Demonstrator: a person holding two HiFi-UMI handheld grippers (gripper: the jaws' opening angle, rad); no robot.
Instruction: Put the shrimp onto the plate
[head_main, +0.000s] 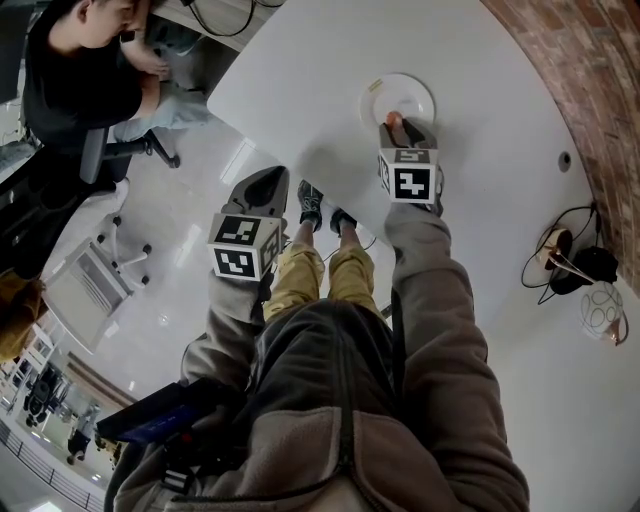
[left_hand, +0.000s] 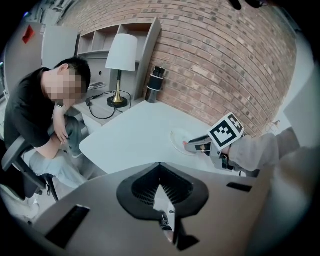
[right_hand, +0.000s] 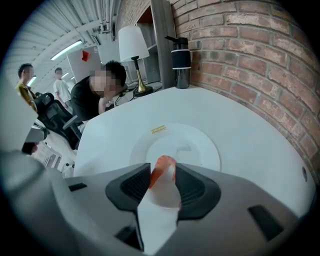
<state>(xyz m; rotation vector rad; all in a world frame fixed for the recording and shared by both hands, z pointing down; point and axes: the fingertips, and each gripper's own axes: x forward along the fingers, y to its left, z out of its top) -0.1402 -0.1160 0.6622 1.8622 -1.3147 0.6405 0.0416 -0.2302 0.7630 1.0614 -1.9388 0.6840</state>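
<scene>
An orange and white shrimp (right_hand: 162, 172) is pinched between the dark pads of my right gripper (right_hand: 163, 176), which is shut on it. The gripper hangs over the near rim of a round white plate (right_hand: 200, 147) on the white table. From the head view the plate (head_main: 385, 95) lies just beyond the right gripper (head_main: 404, 128), with the shrimp (head_main: 395, 120) at its tip. My left gripper (head_main: 262, 190) stays off the table's edge, above the floor. Its jaws (left_hand: 160, 167) meet at the tips with nothing between them. It sees the right gripper (left_hand: 196, 145) at the plate (left_hand: 177, 136).
A person in black (head_main: 80, 60) sits on a chair beside the table's far left edge. A lamp (left_hand: 121, 55) and a black bottle (left_hand: 155, 82) stand by the brick wall. Cables and headphones (head_main: 572, 262) lie on the table's right side, near a small hole (head_main: 565, 160).
</scene>
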